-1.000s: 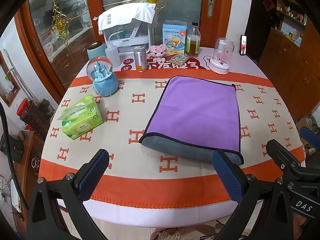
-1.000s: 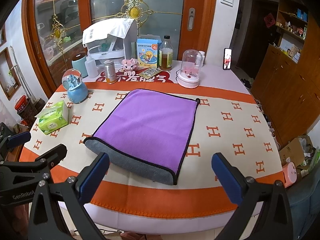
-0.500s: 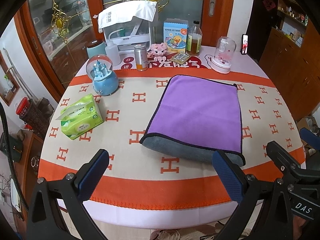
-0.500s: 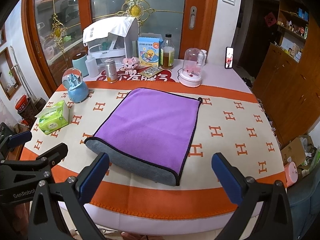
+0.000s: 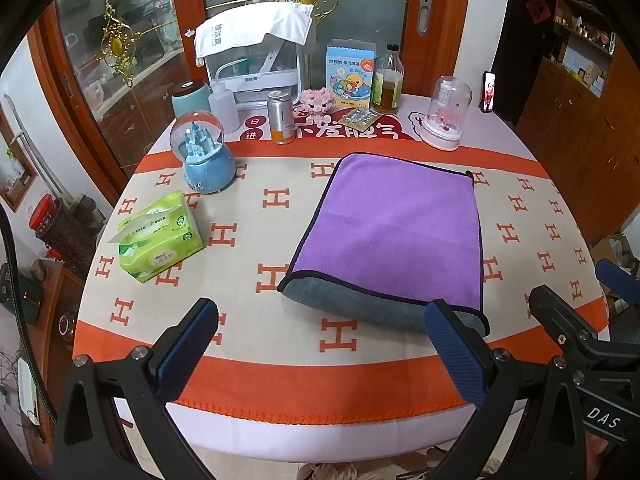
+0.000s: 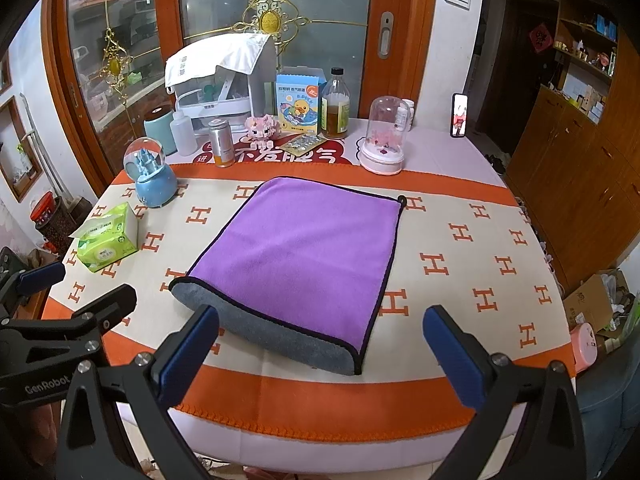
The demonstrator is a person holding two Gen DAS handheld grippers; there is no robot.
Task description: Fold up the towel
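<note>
A purple towel (image 5: 396, 232) with a grey underside and black edging lies folded in half on the round table, fold toward me; it also shows in the right wrist view (image 6: 304, 256). My left gripper (image 5: 320, 348) is open and empty above the table's near edge, short of the towel's near left corner. My right gripper (image 6: 320, 348) is open and empty above the near edge, just short of the towel's grey fold. Each gripper shows at the edge of the other's view.
A green tissue pack (image 5: 160, 236) and a blue snow globe (image 5: 204, 156) stand at the left. Bottles, a can (image 5: 282, 116), a duck box, a glass dome (image 5: 446, 114) and a white appliance line the far edge. A cabinet (image 6: 580, 160) stands at the right.
Both views have shifted slightly; the towel sits a touch higher in frame. The towel itself has not moved and both grippers stay open.
</note>
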